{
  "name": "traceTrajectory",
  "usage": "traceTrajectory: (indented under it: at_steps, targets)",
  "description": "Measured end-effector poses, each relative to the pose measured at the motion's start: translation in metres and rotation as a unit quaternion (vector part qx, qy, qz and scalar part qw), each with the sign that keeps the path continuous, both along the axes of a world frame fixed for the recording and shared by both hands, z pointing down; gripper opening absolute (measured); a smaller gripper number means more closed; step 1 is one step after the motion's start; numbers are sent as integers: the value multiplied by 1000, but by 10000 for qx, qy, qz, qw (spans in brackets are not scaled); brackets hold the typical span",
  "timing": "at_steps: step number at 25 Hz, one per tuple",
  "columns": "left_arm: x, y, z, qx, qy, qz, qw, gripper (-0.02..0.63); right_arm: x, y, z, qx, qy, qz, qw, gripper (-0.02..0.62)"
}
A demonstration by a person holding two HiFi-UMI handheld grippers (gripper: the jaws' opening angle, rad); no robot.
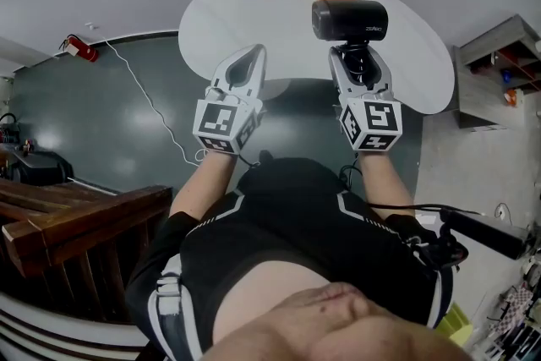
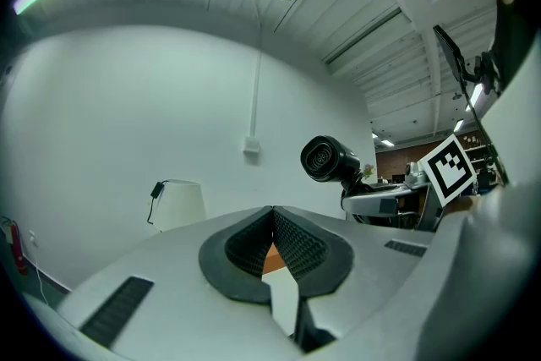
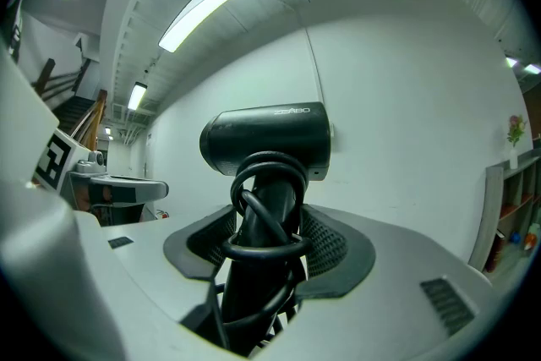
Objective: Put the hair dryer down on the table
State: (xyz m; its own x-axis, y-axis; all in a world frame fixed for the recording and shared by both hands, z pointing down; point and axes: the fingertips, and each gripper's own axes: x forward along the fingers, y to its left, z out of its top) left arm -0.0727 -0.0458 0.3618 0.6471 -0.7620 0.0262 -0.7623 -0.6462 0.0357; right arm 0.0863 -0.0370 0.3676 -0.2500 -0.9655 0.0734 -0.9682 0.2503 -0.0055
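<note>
Hair dryer point(image 1: 349, 19) held upright at the white surface point(image 1: 211, 21)

Head view: right gripper point(image 1: 359, 53) carries it near the surface's edge. Left gripper view: left gripper point(image 2: 272, 212) closed, empty. Right gripper view: pads clamp the handle (cord wound round it).

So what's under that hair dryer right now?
The right gripper is shut on the hair dryer from below and holds it up. The white table shows around it. The patch directly beneath is covered by the dryer and gripper.
</note>
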Motion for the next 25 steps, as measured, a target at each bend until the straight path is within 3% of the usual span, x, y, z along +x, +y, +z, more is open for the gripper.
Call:
traceTrajectory:
  at_steps: [13, 25]
  targets:
    - [-61, -38, 17, -133, 28, 111, 9998, 32, -56, -33, 18, -316, -96, 275, 9991, 250]
    - [-63, -86, 41, -330, -120, -177, 9992, 32, -68, -102, 54, -707, -188, -21, 9973, 250]
